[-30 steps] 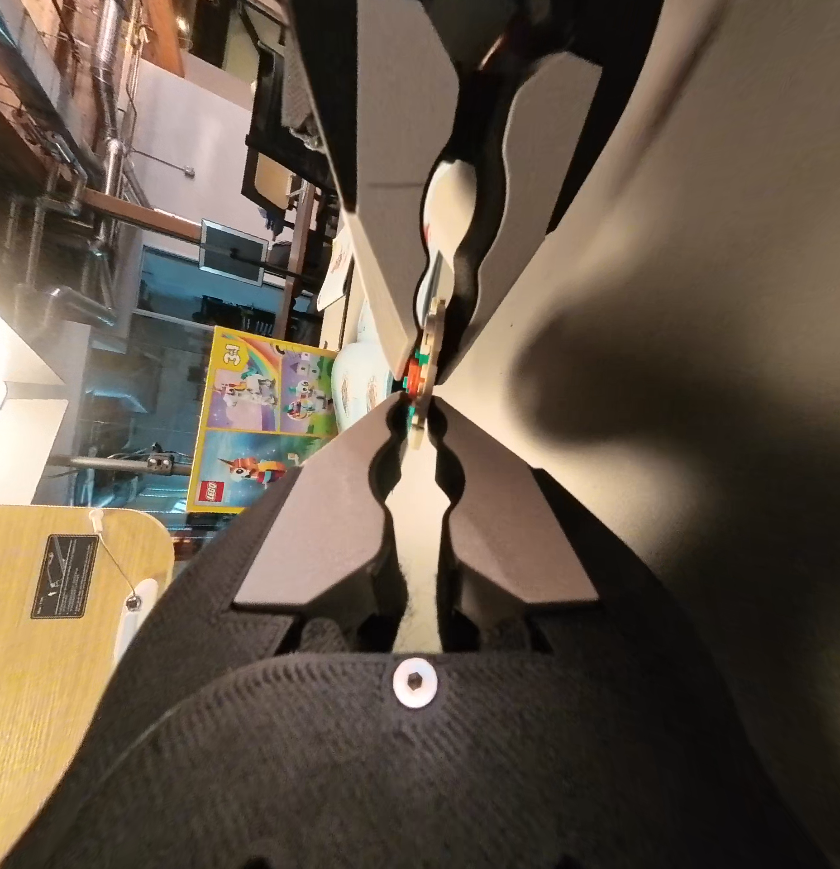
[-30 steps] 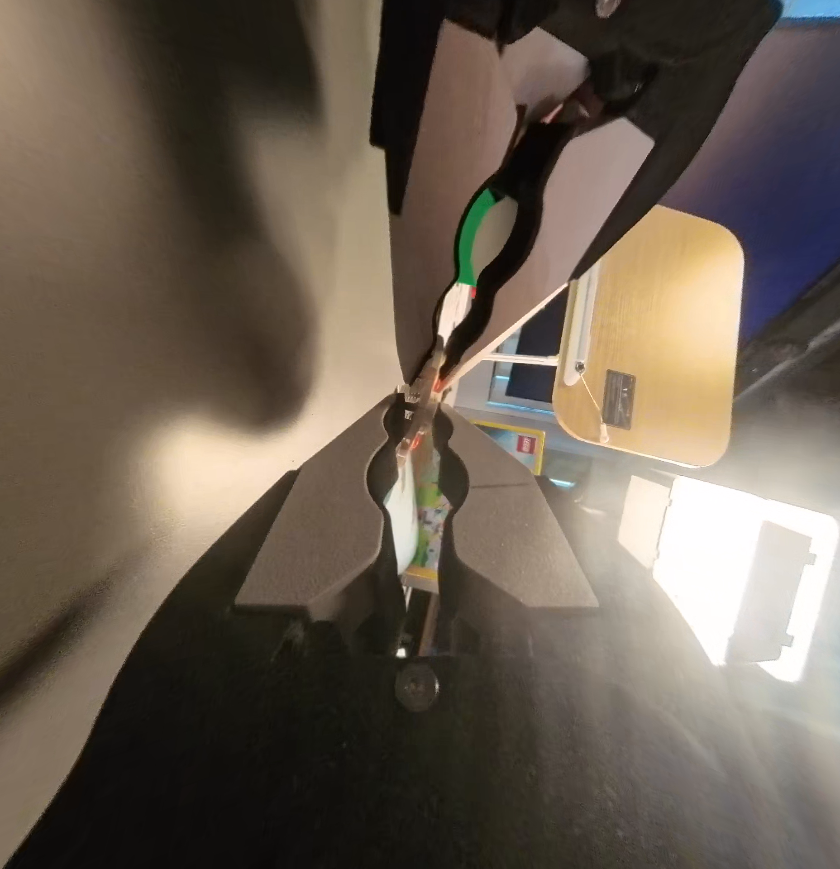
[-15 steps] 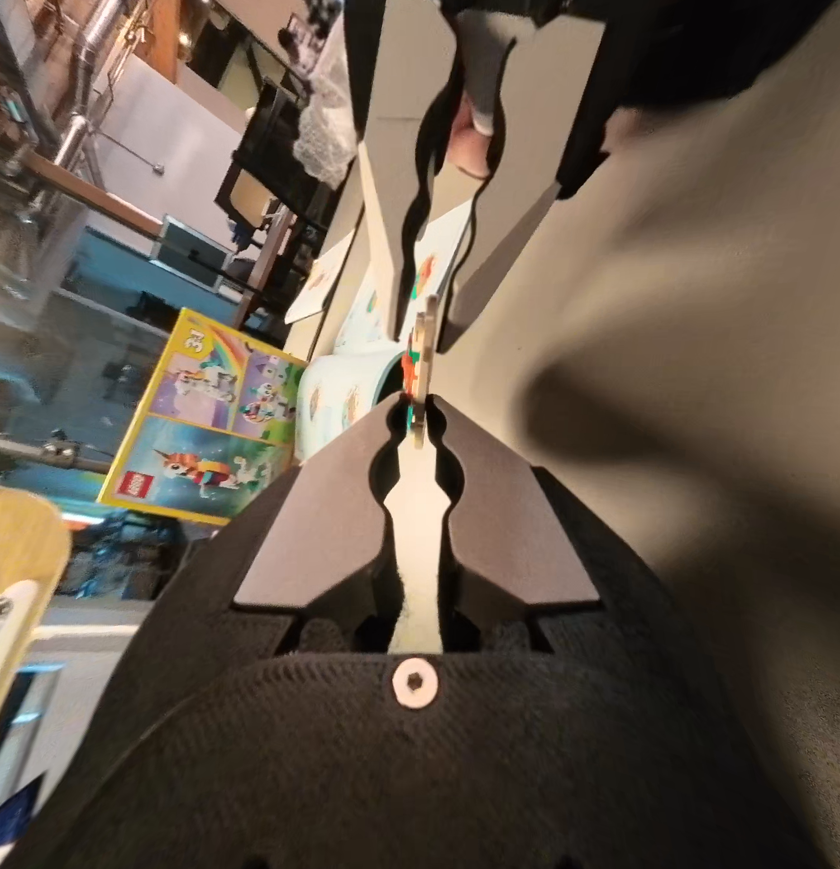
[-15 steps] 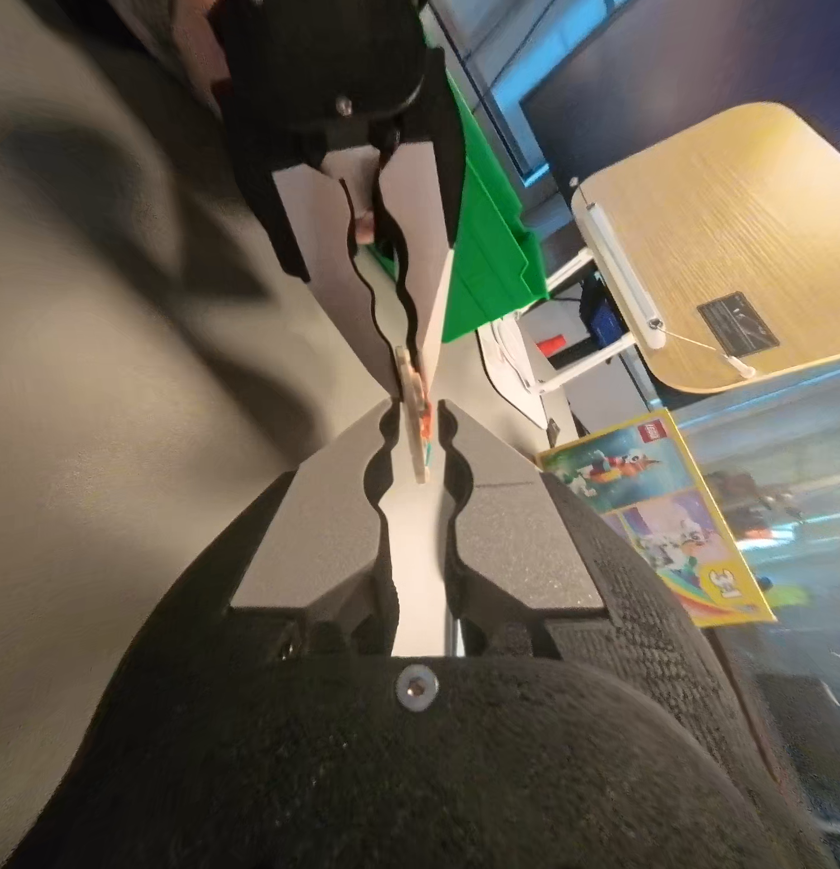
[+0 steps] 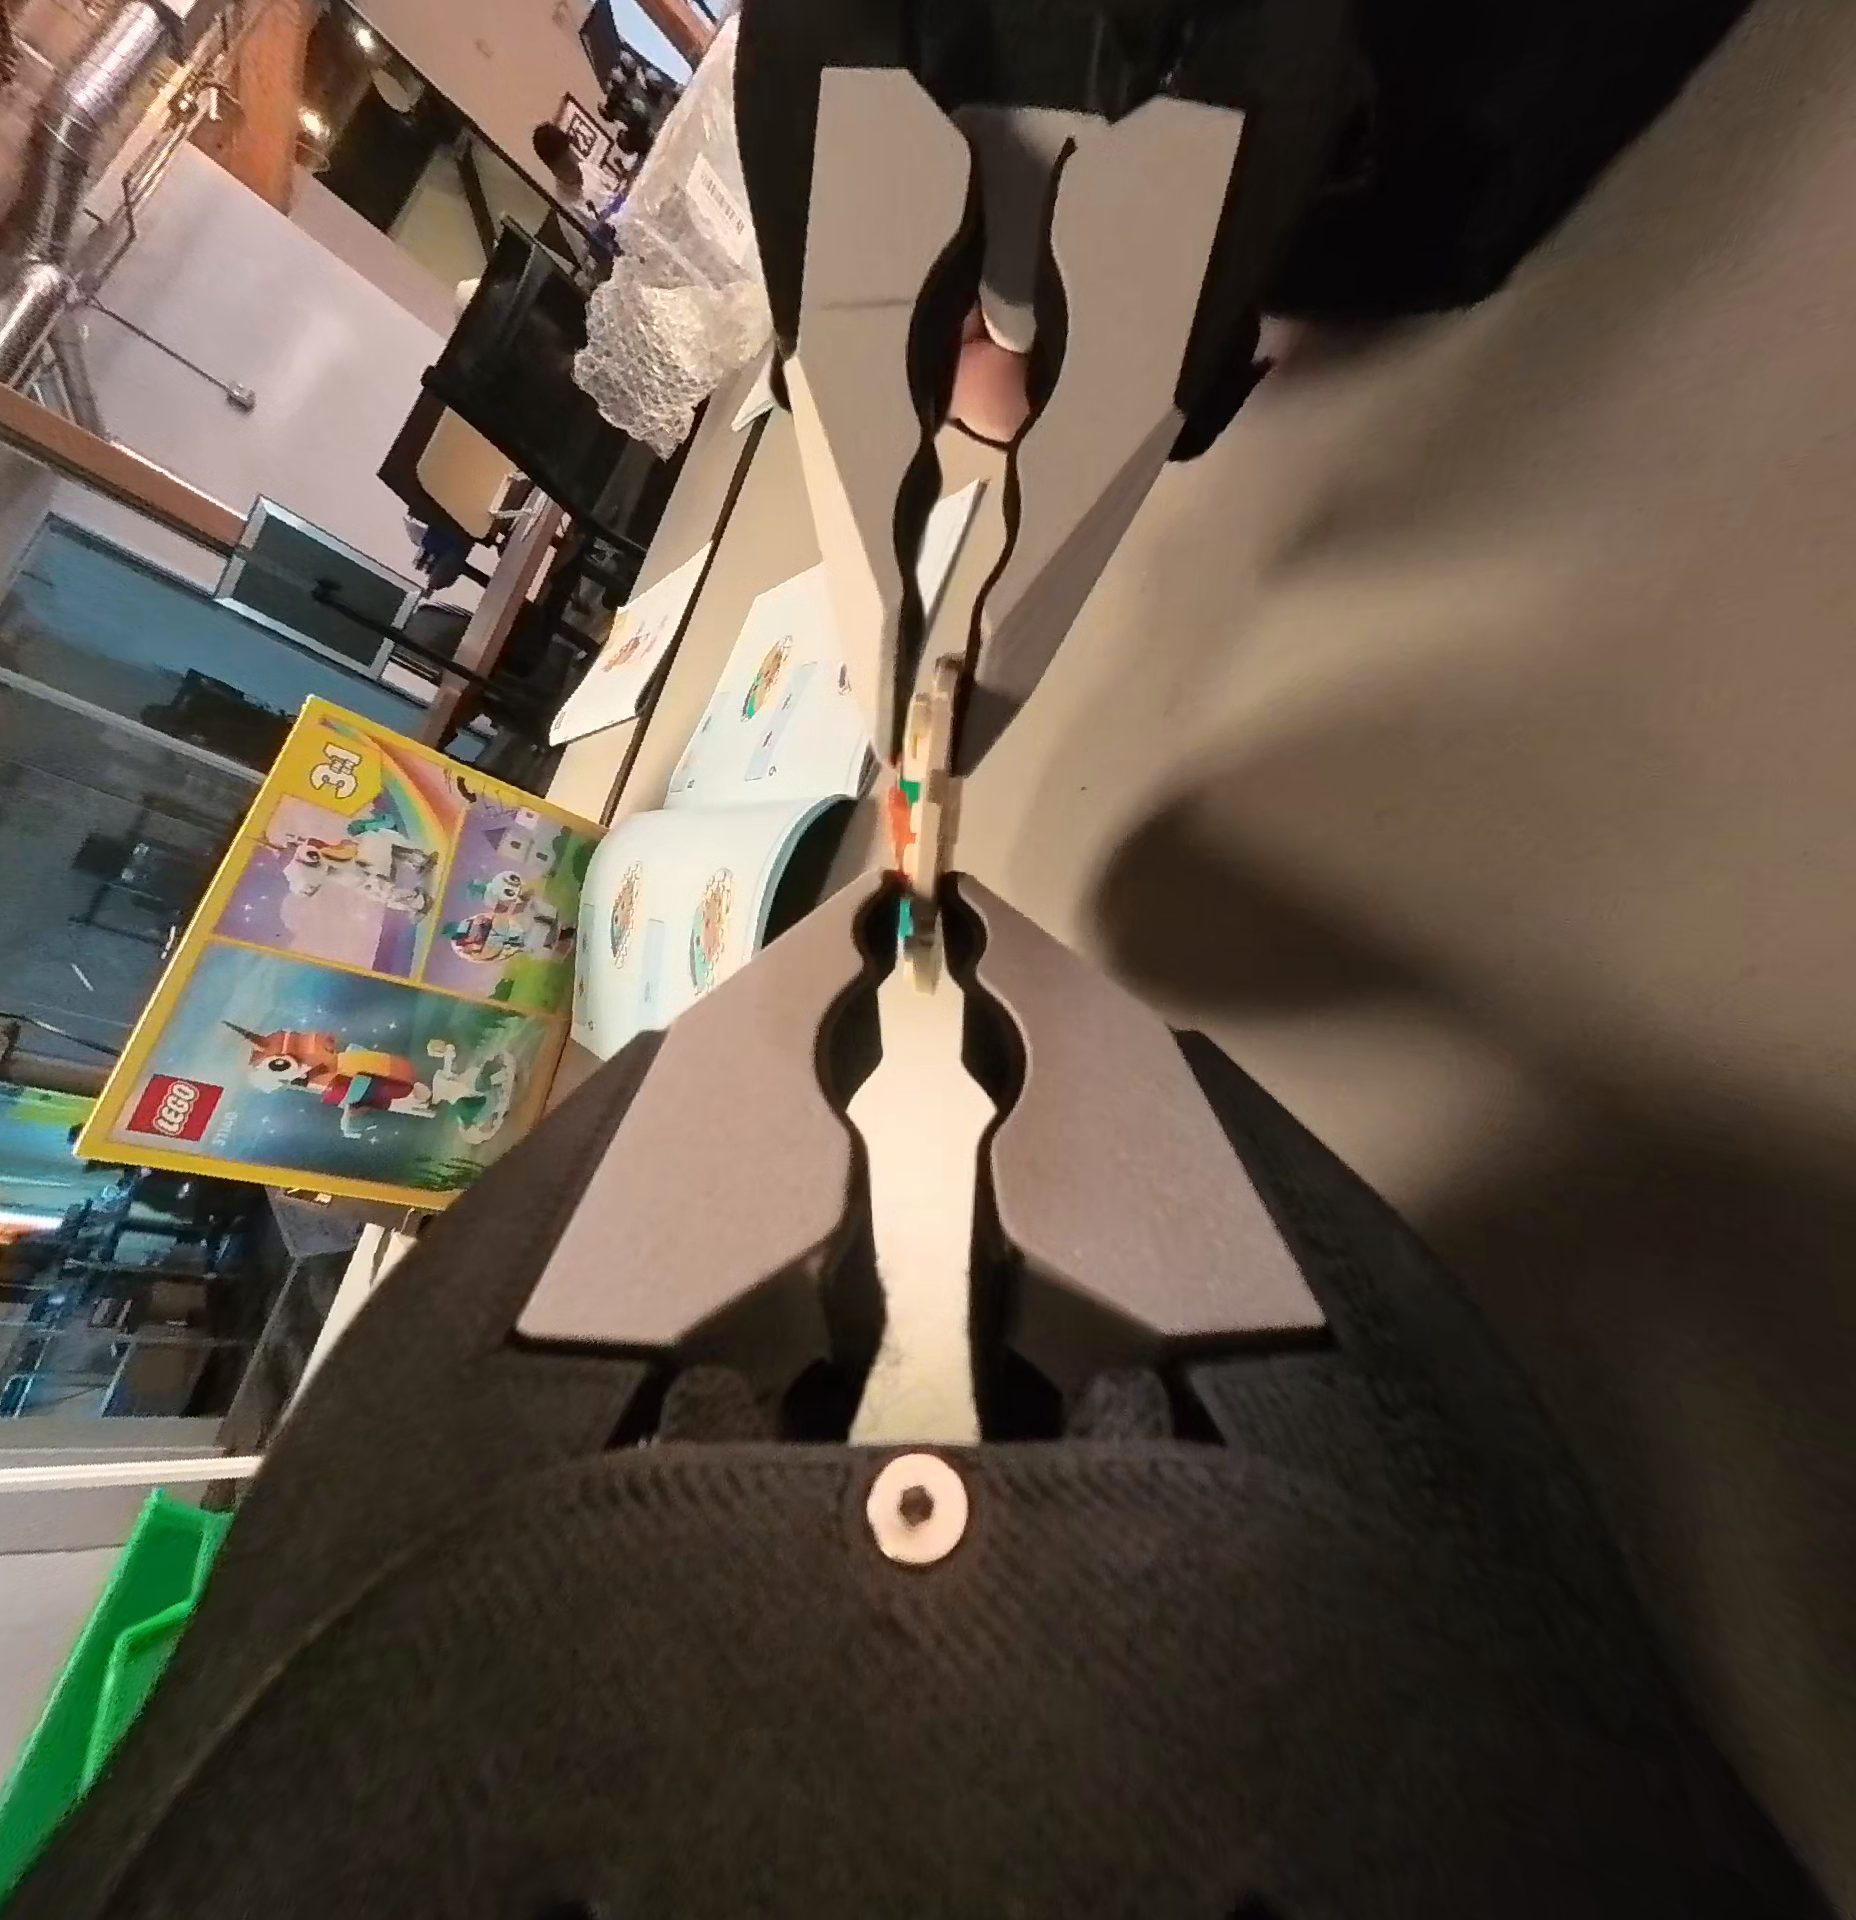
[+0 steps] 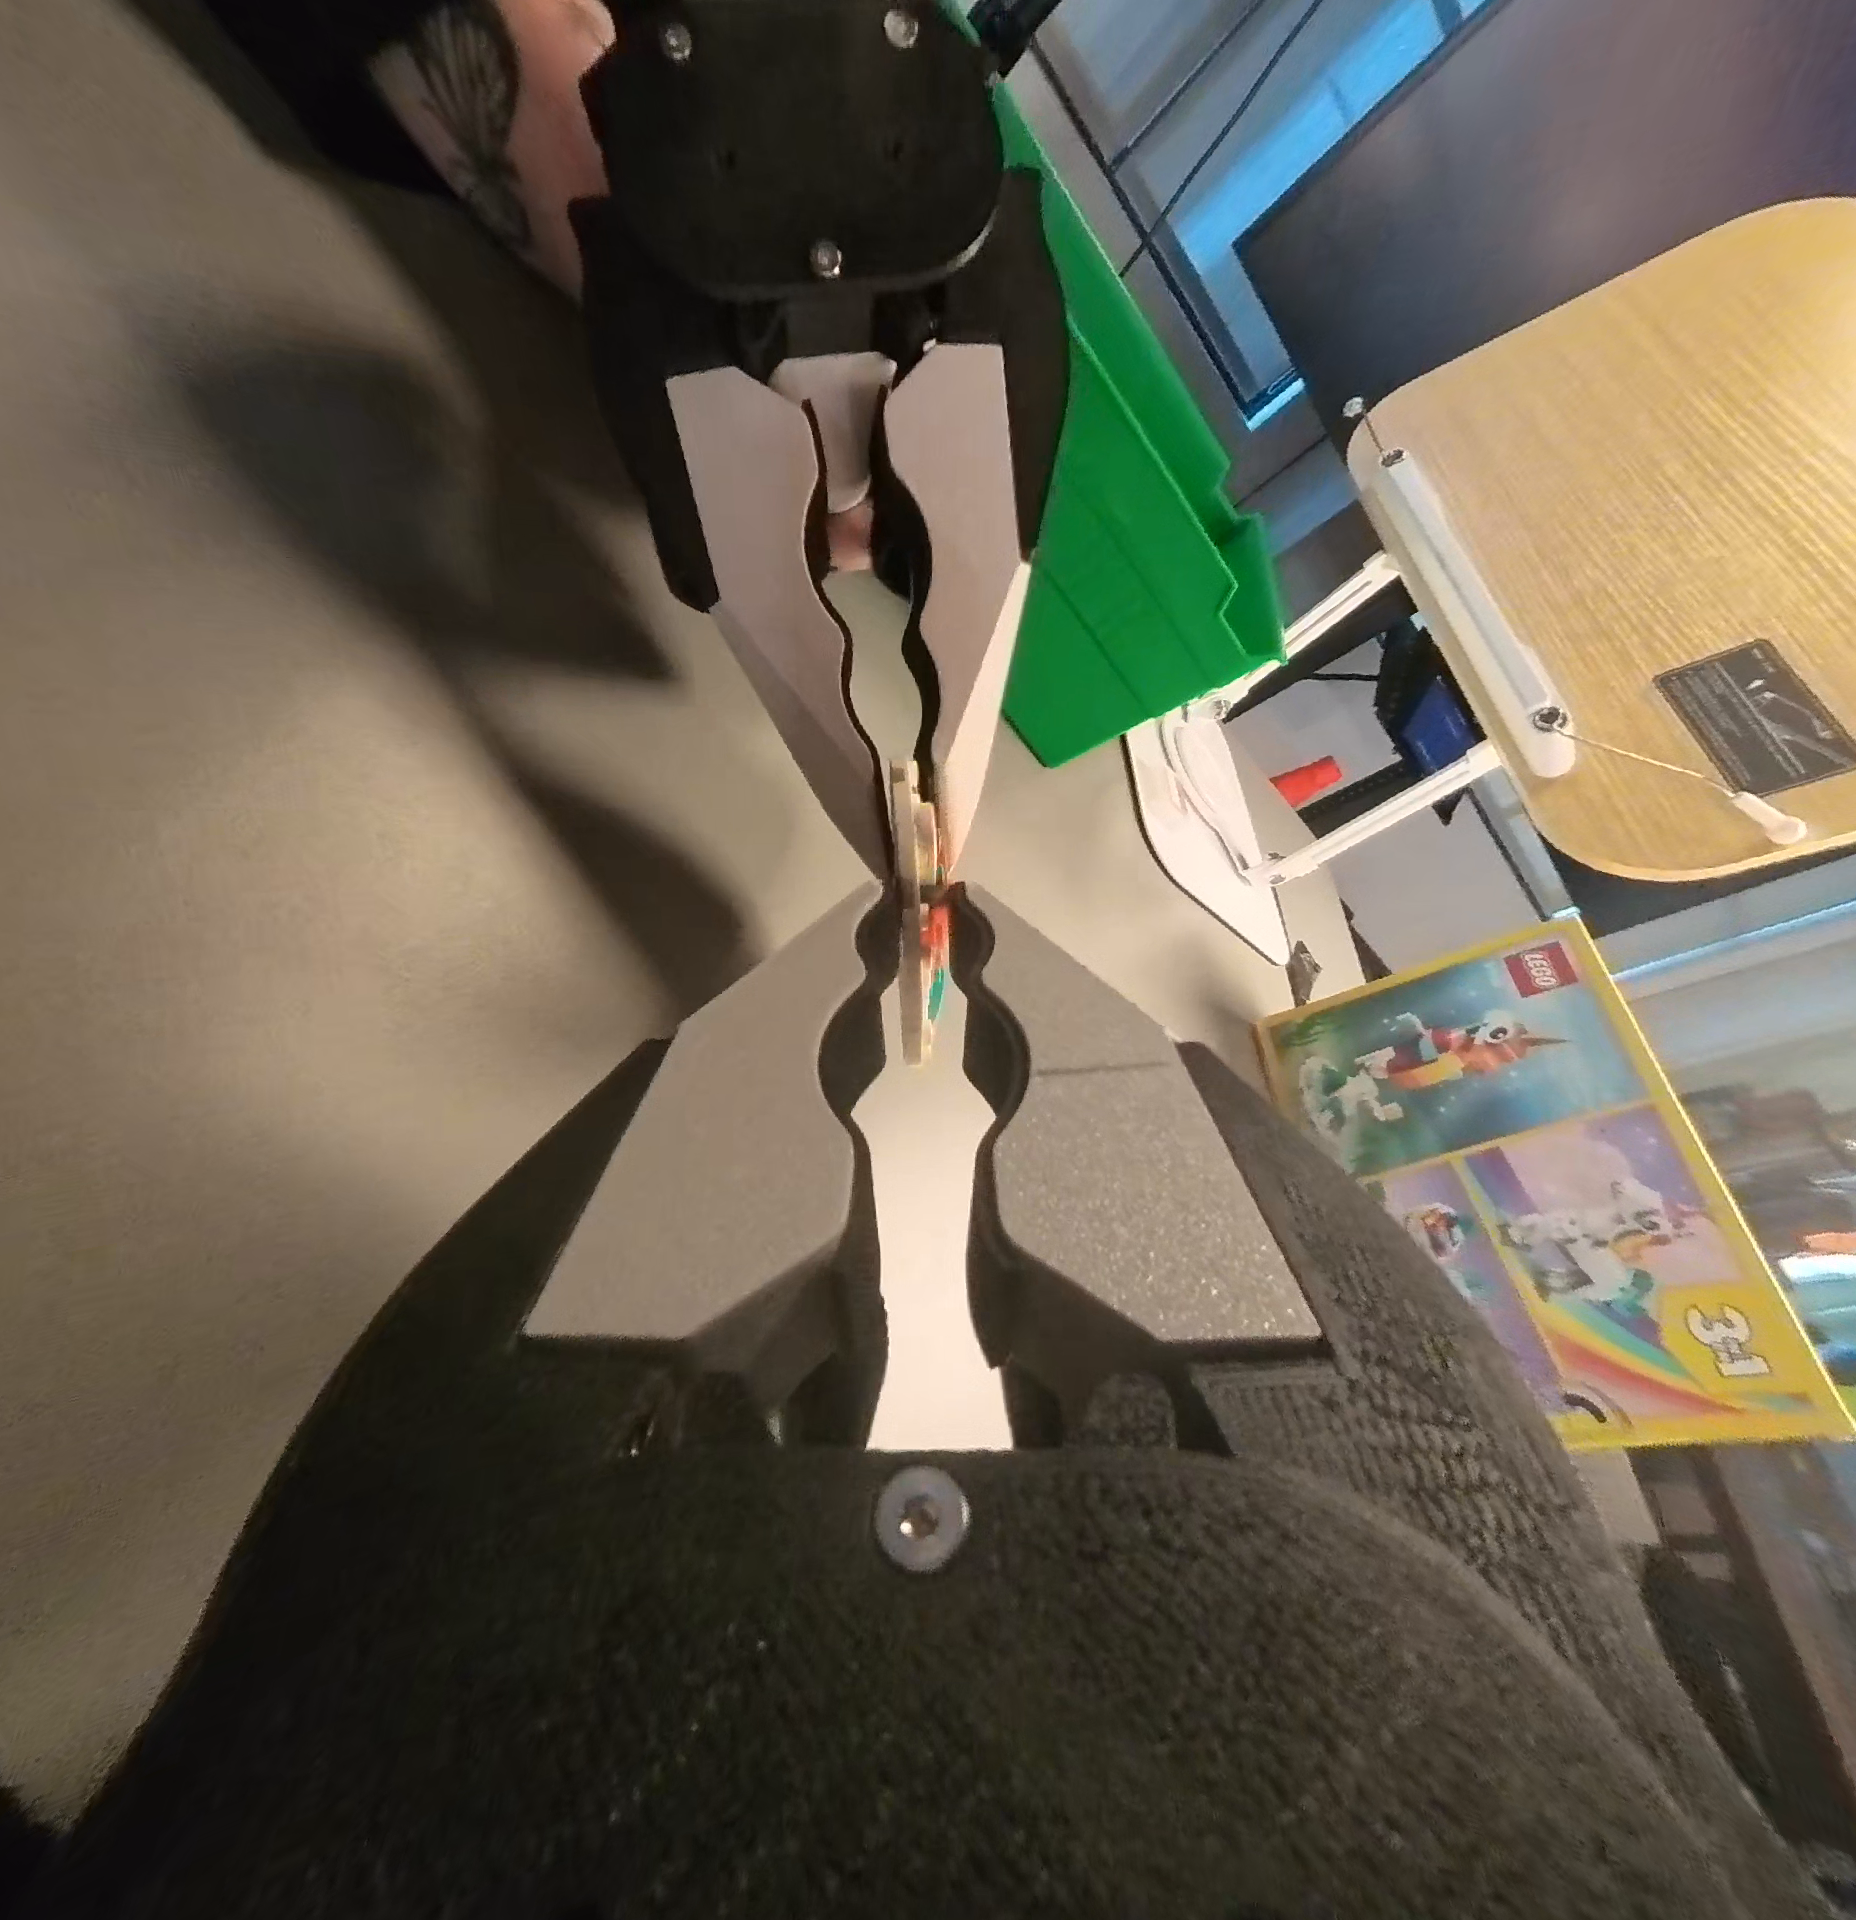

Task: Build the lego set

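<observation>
A thin tan lego plate with small orange, teal and green parts (image 5: pixel 929 831) is held edge-on in the air above the grey table (image 5: pixel 1475 675). My left gripper (image 5: pixel 921 883) is shut on its near end. My right gripper (image 5: pixel 929 753) comes in from the opposite side, tip to tip, and is closed on the far end. In the right wrist view the same plate (image 6: pixel 913 997) sits between the fingertips of my right gripper (image 6: pixel 919 891). The left gripper (image 6: pixel 913 831) meets it from above. A person's hand shows behind each far gripper.
A yellow lego box (image 5: pixel 332 966) stands on edge beside an open instruction booklet (image 5: pixel 685 894), and the box shows again in the right wrist view (image 6: pixel 1526 1195). A green bin (image 6: pixel 1111 499) sits on the table behind the left gripper. A light wooden tabletop (image 6: pixel 1682 468) is beyond the table edge. A bubble-wrap bag (image 5: pixel 675 260) lies far back. My left and right fingertips are right by each other.
Both grippers have swung and tilted together with the plate still between them, so the background has shifted. The far gripper now shows a little farther off along the plate.
</observation>
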A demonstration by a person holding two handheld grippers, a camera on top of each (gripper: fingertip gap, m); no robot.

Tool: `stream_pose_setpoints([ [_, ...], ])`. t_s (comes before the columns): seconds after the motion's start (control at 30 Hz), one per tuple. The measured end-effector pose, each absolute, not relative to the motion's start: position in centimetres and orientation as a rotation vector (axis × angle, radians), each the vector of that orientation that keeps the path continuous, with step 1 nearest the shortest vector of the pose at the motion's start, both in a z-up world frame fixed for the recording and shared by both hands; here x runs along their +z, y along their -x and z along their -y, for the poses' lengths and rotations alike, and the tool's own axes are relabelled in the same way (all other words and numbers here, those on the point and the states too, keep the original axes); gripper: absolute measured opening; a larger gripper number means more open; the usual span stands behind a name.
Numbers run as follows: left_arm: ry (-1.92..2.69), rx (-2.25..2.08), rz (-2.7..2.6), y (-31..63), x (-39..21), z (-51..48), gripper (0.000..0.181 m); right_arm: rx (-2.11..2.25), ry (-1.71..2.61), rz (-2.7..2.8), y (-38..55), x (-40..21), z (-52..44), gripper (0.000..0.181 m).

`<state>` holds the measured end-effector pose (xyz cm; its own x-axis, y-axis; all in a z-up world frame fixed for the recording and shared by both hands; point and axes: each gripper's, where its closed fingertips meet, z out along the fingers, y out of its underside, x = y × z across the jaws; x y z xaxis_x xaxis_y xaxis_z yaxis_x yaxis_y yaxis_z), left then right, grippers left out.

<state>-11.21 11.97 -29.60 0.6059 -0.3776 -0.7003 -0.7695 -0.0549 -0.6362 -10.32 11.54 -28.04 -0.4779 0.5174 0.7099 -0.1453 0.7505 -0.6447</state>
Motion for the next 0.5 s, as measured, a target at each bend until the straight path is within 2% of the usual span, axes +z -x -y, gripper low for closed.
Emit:
stream_pose_setpoints([
  [0.07,1.655,0.414,-0.955,11.1,-29.6,-12.0,0.008,0.822,0.301,1.931,10.3,-28.0,-11.5,0.007],
  [0.23,1.628,0.314,-0.917,10.0,-29.0,-11.8,0.024,0.854,0.337,1.988,10.2,-28.7,-11.6,0.006],
  [0.4,1.637,0.295,-0.949,9.9,-29.5,-11.6,0.012,0.874,0.316,1.995,10.0,-28.6,-11.0,0.006],
  [0.5,1.643,0.286,-0.983,9.7,-29.9,-11.5,0.01,0.872,0.306,2.012,9.8,-28.9,-11.0,0.006],
])
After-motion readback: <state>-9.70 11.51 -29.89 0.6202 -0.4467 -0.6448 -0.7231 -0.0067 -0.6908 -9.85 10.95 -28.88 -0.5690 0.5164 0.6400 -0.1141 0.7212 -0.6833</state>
